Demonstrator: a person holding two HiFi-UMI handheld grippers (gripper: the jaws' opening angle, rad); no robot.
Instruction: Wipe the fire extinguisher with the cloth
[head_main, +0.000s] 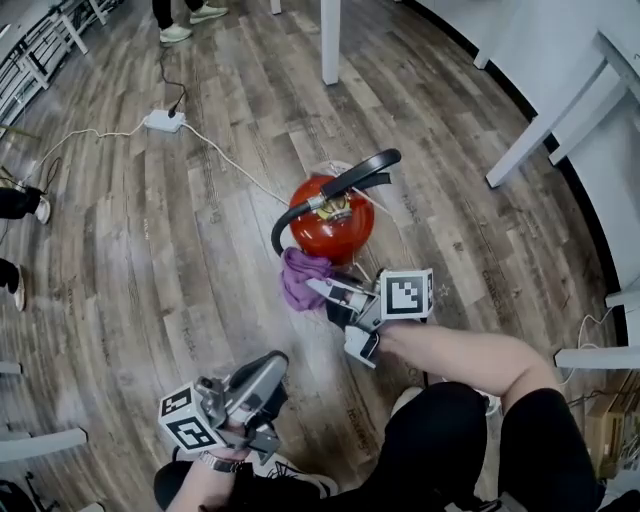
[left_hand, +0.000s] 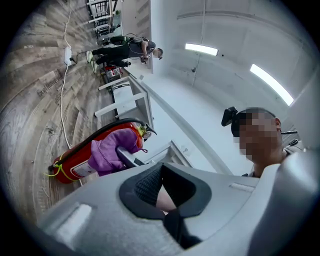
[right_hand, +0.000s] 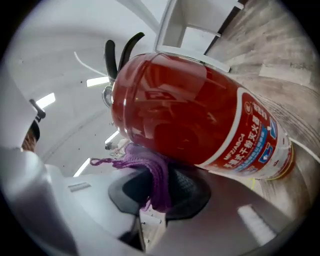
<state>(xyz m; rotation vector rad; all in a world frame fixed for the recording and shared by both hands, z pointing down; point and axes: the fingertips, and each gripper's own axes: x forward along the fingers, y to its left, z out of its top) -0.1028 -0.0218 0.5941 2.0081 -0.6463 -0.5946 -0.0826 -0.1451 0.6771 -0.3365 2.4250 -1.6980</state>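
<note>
Right gripper view: right tongs (right_hand: 159, 187) pinch purple cloth (right_hand: 146, 162) against fire extinguisher (right_hand: 200, 110) body, apparently for wiping; left tongs (left_hand: 162, 186) pressed together, empty.

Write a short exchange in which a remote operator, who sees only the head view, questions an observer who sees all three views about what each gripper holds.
Operator: Is the right gripper really gripping the purple cloth by the fire extinguisher?
Observer: Yes. In the right gripper view its jaws are closed on a fold of the cloth.
Operator: Does the left gripper hold anything?
Observer: No. The left gripper view shows its jaws shut with nothing gripped.
</note>
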